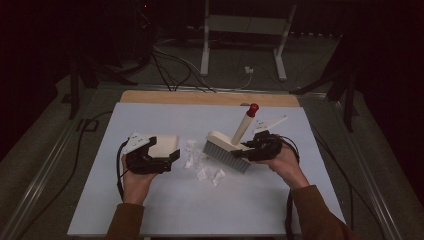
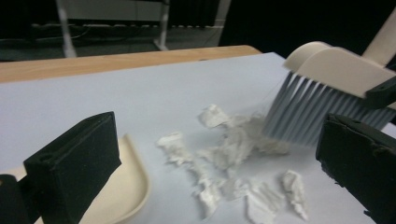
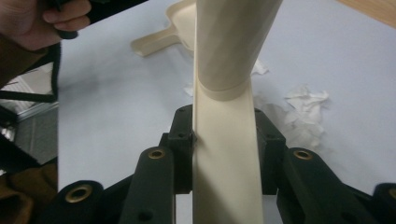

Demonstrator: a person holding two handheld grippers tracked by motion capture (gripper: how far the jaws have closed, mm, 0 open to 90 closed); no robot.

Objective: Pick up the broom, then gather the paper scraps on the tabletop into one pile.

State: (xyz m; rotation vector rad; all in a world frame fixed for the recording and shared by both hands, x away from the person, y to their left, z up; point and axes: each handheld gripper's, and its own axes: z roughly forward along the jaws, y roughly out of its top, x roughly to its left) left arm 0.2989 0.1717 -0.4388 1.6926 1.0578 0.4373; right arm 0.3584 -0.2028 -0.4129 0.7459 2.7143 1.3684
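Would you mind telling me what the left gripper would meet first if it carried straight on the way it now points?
Most likely the torn white paper scraps just ahead of the left gripper, then the brush bristles beyond; depth is hard to judge.

On the table (image 1: 165,210) in front of me, the dustpan (image 1: 164,146) lies at the left and the brush (image 1: 227,149) at the right, with the paper scraps (image 1: 202,162) scattered between the 2. The brush's bristles rest against the scraps on their right edge. Its handle (image 1: 244,126) slants up and away toward the table's far side. Behind the table, a stand (image 1: 245,37) sits on the floor.
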